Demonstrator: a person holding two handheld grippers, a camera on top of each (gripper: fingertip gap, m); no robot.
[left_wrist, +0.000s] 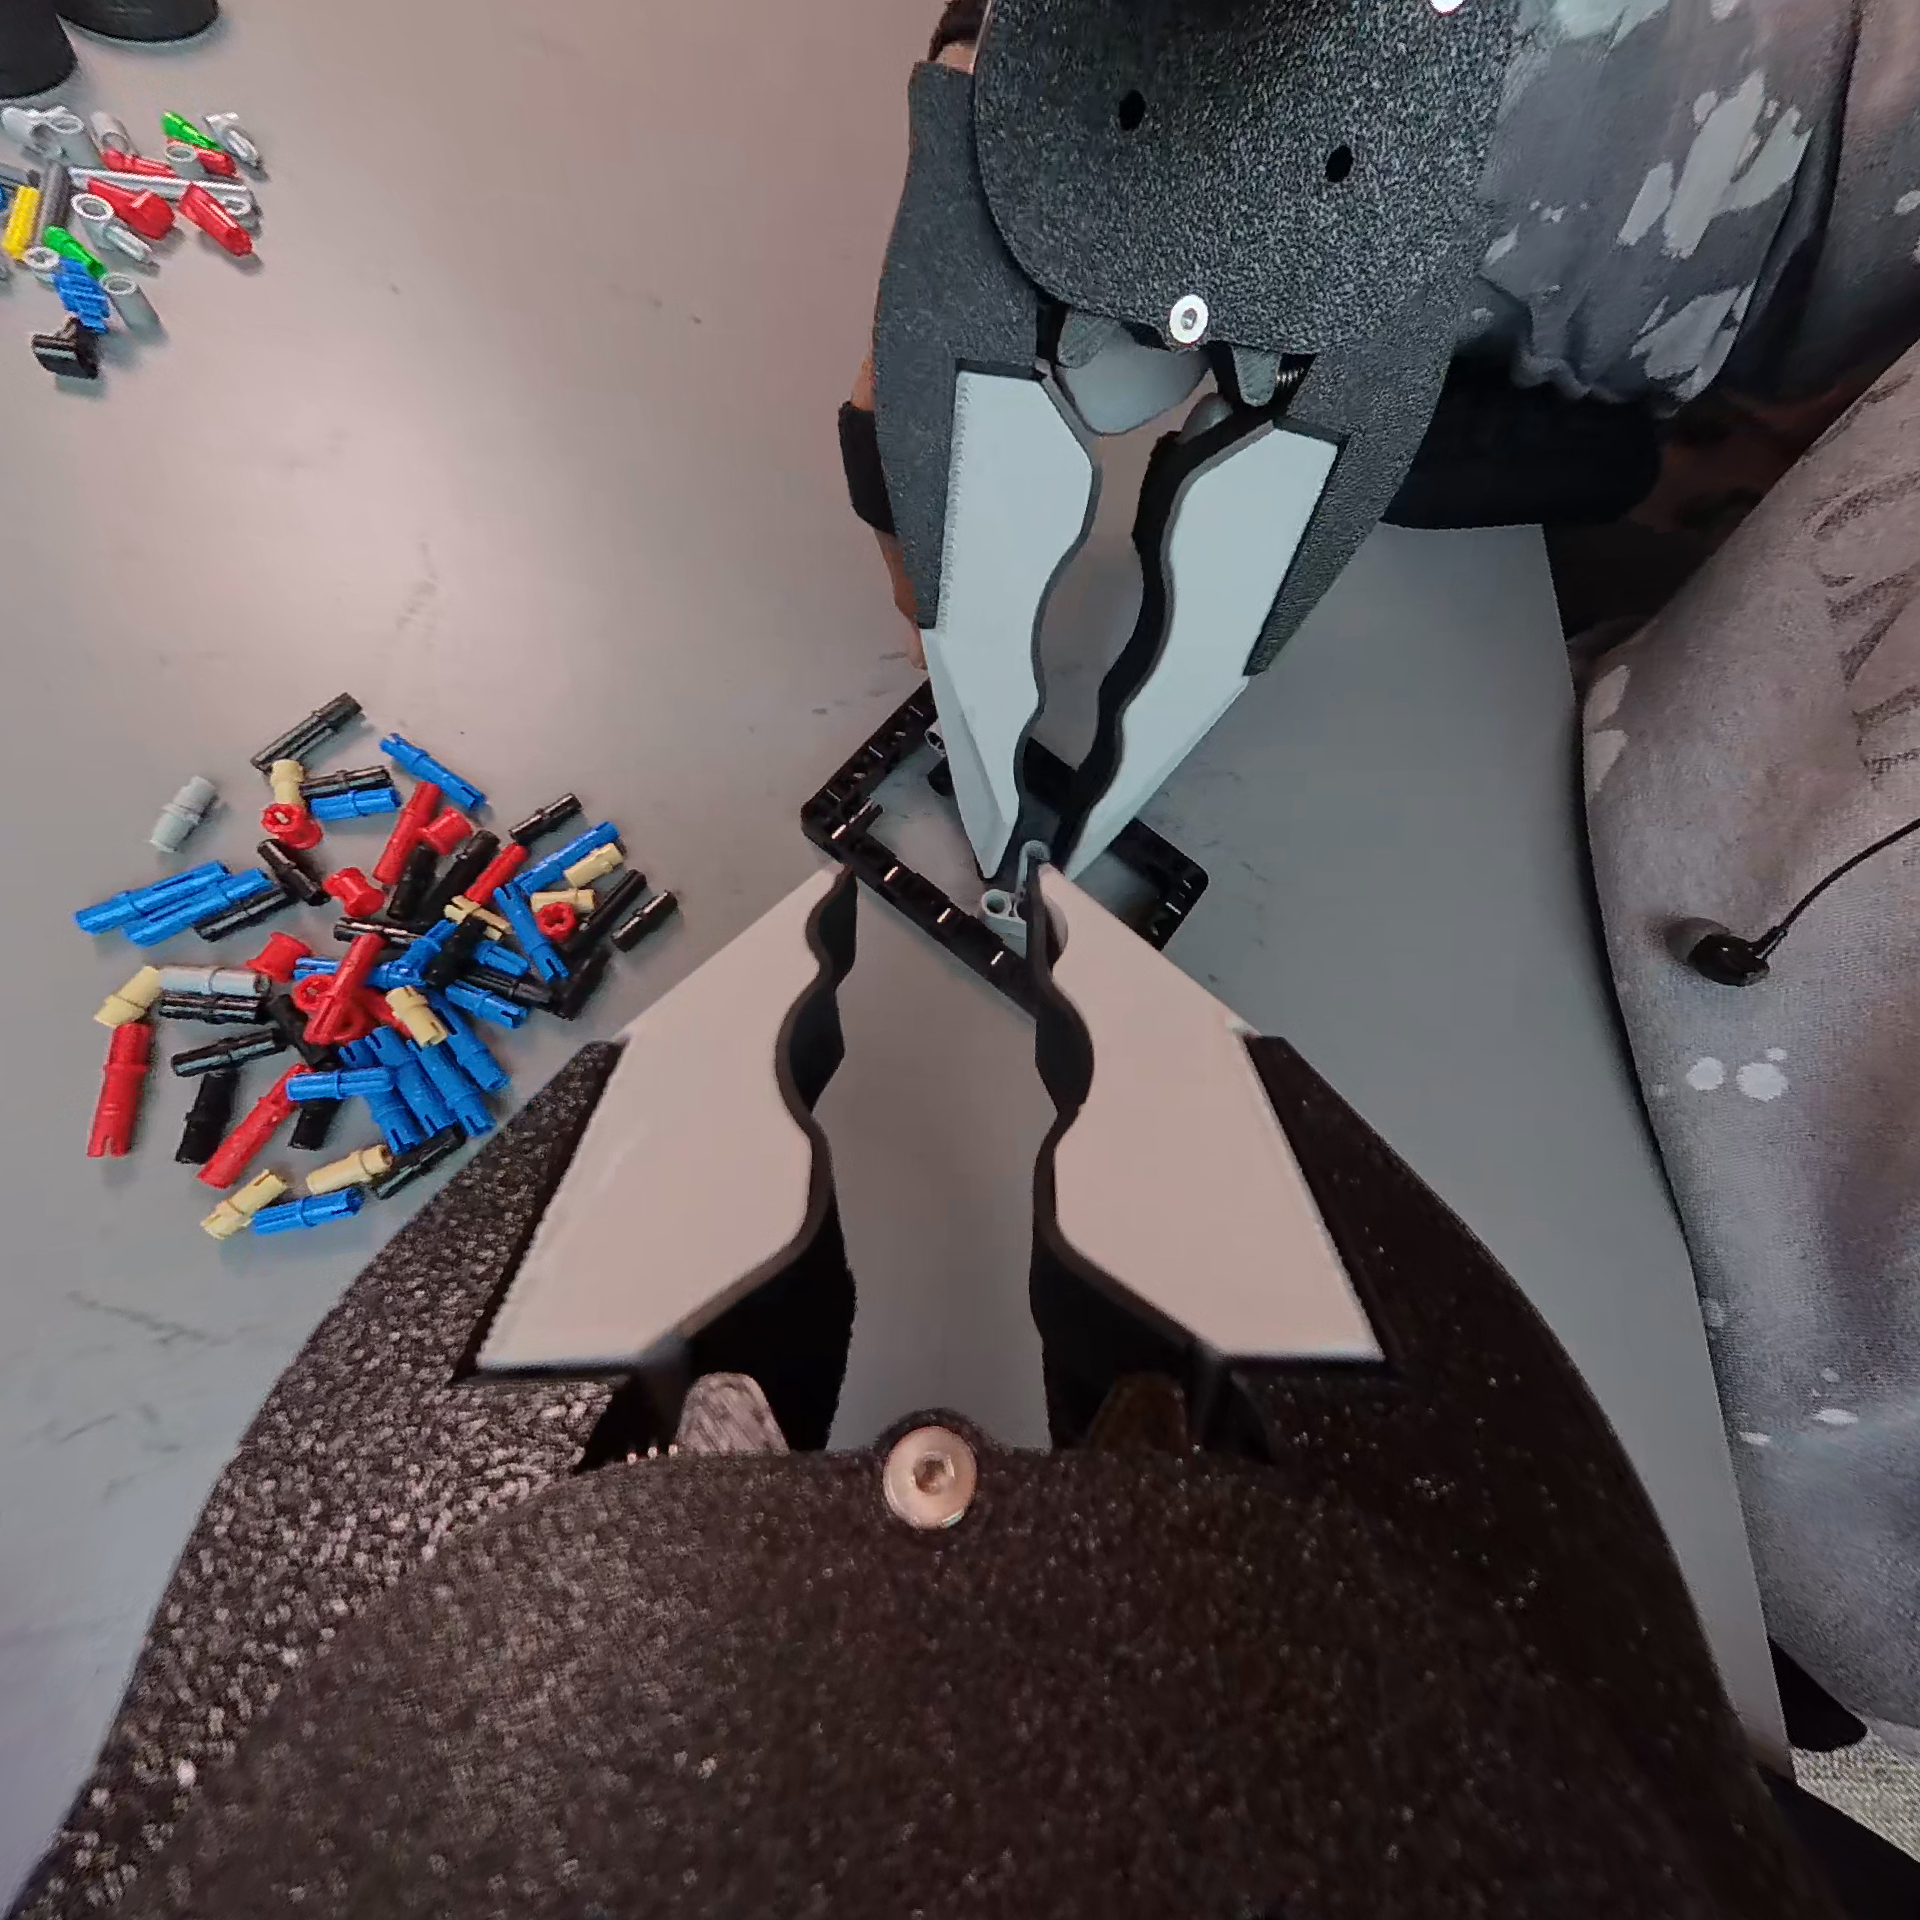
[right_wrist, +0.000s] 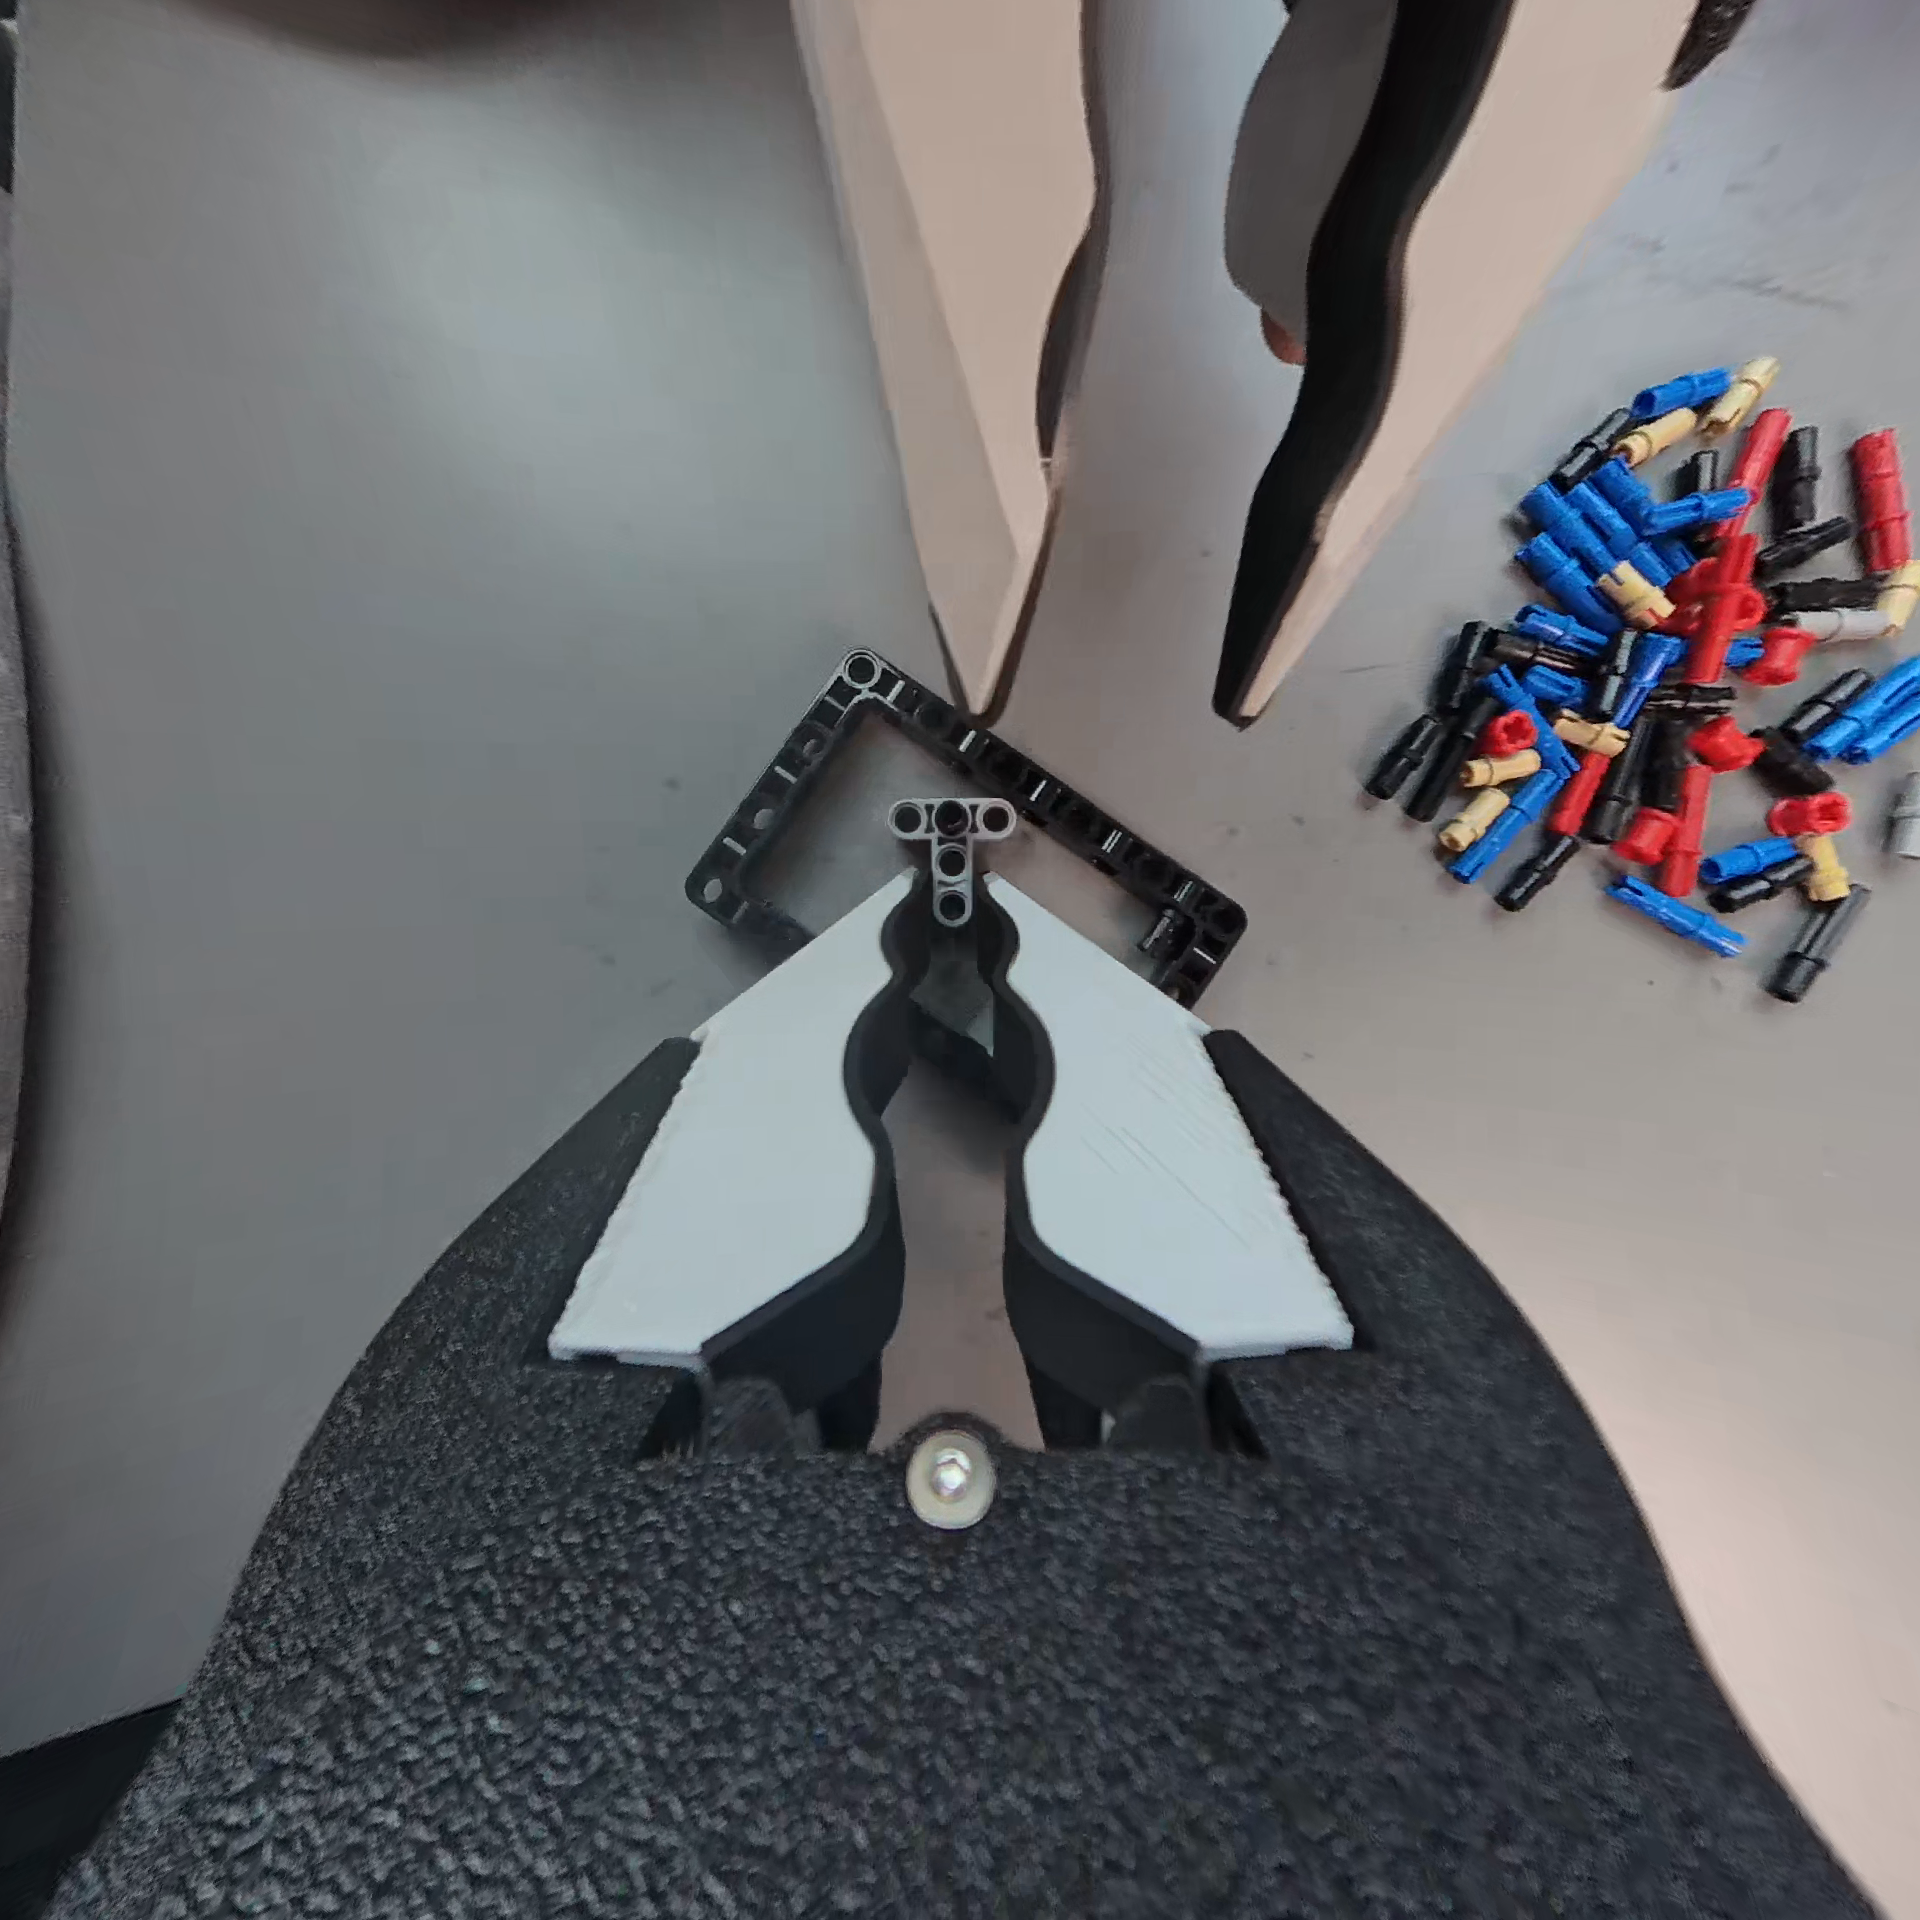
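A black rectangular beam frame (right_wrist: 1039, 779) lies flat on the grey table. My right gripper (right_wrist: 951, 896) is shut on a small grey T-shaped beam (right_wrist: 951, 847) and holds it over the inside of the frame, close to its far long side. My left gripper (left_wrist: 945, 883) is open and empty. One of its fingertips (right_wrist: 982, 701) is at the frame's far long side, the other is over bare table beside it. In the left wrist view the right gripper (left_wrist: 1039, 864) comes in from above with the grey beam (left_wrist: 1003, 902) at its tips, over the frame (left_wrist: 831, 816).
A pile of blue, red, black and tan connector pins (left_wrist: 364, 977) lies left of the frame; it also shows in the right wrist view (right_wrist: 1683, 675). A second pile of mixed parts (left_wrist: 114, 208) lies farther back. A person's patterned clothing (left_wrist: 1766, 1039) borders the table edge. One gripper's finger ends stand about 5 centimetres off the other's.
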